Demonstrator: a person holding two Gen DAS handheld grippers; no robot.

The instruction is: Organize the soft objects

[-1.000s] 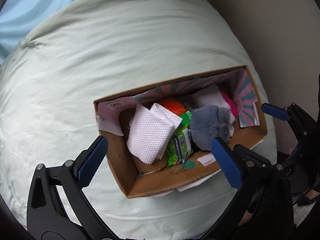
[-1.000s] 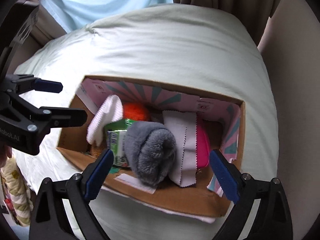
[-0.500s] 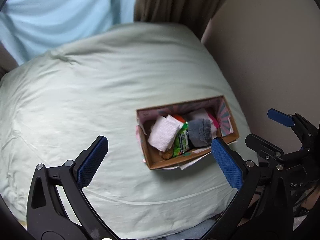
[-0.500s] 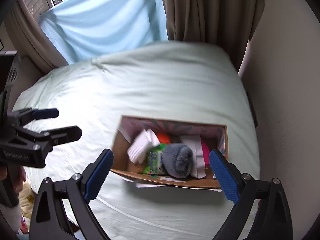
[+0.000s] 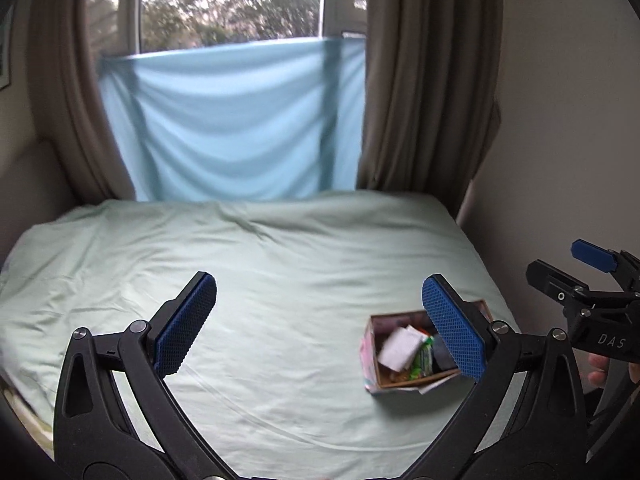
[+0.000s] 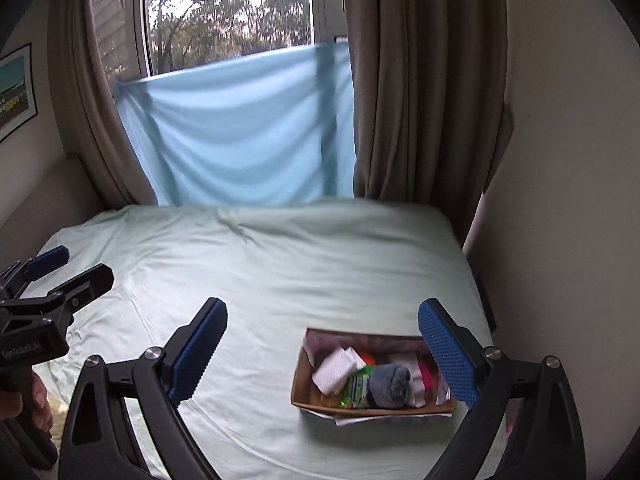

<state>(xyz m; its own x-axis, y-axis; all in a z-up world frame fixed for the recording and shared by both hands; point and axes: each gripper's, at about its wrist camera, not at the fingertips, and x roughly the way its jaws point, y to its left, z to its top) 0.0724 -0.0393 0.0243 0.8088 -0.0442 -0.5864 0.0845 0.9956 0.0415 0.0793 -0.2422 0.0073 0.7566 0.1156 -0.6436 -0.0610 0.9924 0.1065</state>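
Note:
A cardboard box [image 6: 304, 398] [image 5: 374, 376] sits near the right front edge of the bed. It holds a white cloth [image 6: 335, 371] [image 5: 398, 349], a green packet [image 6: 357, 389] [image 5: 422, 360], a grey fluffy item [image 6: 390, 385], an orange item [image 6: 369, 359] and a pink item [image 6: 427, 378]. My left gripper [image 5: 320, 328] is open and empty, high above and back from the box; it also shows in the right wrist view [image 6: 64, 266]. My right gripper [image 6: 322, 354] is open and empty, also raised; it also shows in the left wrist view [image 5: 568, 266].
The pale green bed sheet [image 5: 260, 280] [image 6: 260, 272] spreads wide to the left of the box. A light blue cloth [image 6: 240, 136] hangs over the window between brown curtains [image 6: 420, 80]. A beige wall [image 6: 560, 160] borders the bed on the right.
Both grippers have pulled up and far back from the box, so it now looks small and the window and curtains have come into view. Both stay open and empty.

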